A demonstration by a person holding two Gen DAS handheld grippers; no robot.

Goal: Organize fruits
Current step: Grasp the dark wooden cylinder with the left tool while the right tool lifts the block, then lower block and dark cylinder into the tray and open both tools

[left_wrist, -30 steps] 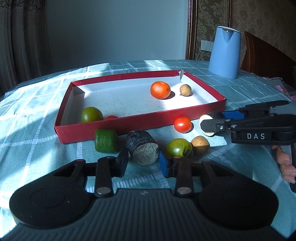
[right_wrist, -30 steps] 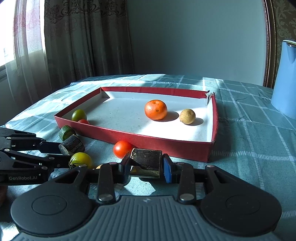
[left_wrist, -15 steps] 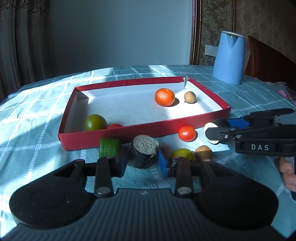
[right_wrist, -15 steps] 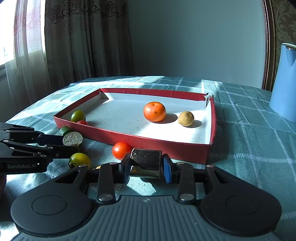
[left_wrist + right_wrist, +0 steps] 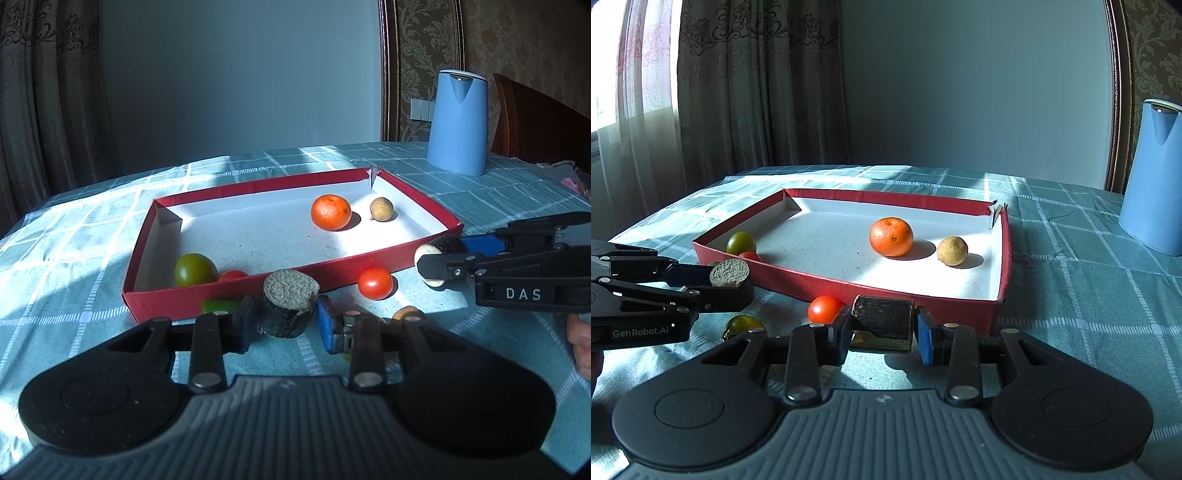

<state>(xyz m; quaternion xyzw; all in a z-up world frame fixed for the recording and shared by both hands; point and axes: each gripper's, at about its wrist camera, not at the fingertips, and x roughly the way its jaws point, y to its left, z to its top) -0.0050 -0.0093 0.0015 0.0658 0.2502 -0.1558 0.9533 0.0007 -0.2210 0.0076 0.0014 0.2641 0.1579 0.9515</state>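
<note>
Lifting since a second ago, your left hand-held gripper (image 5: 284, 319) is clamping the dark cut chunk (image 5: 289, 307) above the surface, its flat face up, just short of the red tray (image 5: 236, 293) straight ahead; your right hand-held gripper (image 5: 882, 334) is clamping another dark chunk (image 5: 882, 321) nearby.

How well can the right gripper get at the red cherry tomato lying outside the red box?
Probably not now: the right gripper is shut on a dark cut chunk, though the red cherry tomato lies unobstructed nearby.
</note>
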